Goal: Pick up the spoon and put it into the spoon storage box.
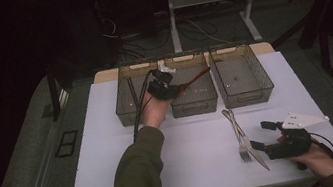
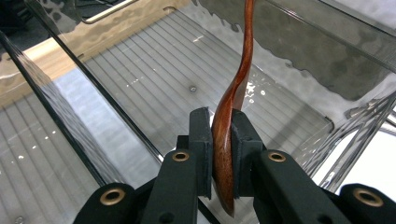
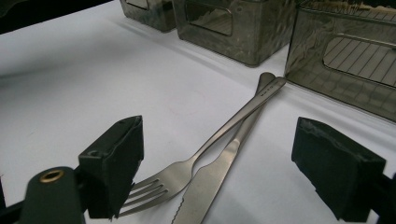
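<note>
While the left gripper (image 1: pixel 167 85) clamps a wooden spoon (image 2: pixel 233 98) over the middle bin (image 1: pixel 195 100) at twelve o'clock, the right gripper (image 1: pixel 266 134) rests wide open. Fork (image 3: pixel 187 165) and knife (image 3: pixel 219 163) lie crossed on the table (image 1: pixel 187 141) at nine o'clock of it.

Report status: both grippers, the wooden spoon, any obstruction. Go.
Left gripper shut on wooden spoon, held over middle bin. Right gripper open, resting by fork and knife. Nothing in the way.

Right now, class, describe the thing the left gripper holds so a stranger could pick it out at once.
Find the three clear bins at the white table's far edge. Over the middle bin, the left gripper clamps a wooden spoon. It is reddish-brown, unlike the metal fork and knife lying on the table.
</note>
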{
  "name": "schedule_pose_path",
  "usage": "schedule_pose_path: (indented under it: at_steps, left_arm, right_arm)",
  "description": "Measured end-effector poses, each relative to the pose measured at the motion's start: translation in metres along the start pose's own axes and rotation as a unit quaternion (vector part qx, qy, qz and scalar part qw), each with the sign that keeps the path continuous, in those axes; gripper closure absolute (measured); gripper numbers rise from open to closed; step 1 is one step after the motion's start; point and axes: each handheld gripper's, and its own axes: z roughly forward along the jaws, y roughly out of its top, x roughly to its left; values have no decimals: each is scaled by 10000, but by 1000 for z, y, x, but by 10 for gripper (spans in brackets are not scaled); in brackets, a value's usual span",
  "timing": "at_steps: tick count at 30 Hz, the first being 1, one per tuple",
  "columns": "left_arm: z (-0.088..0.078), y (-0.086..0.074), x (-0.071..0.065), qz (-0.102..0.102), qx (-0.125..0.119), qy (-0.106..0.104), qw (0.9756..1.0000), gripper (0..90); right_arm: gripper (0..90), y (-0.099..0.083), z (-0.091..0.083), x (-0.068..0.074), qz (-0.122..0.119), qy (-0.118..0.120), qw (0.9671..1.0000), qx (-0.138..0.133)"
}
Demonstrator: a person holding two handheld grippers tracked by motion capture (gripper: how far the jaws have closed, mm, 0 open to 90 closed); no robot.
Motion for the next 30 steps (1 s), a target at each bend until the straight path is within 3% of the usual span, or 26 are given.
schedule_pose_path:
  at_steps: [3,11,15,19,30]
  left_arm:
    - [0,-1,0,-62,-53,-9,10000,774]
    - [-5,1,-2,34,-246,-108,9996,671]
    - [-10,2,-2,79,-379,-263,9989,612]
    - [-19,-1,-2,90,-639,-474,9968,552]
    - [-52,-15,-11,291,-1127,-726,9905,477]
  right_arm:
    - [161,0,0,0,-1,3,10000,1]
    - [161,0,0,0,-12,6,10000,7]
    - [161,0,0,0,-13,7,10000,4]
    - [161,0,0,0,4,7,10000,5]
    - [161,0,0,0,-3,9,10000,21]
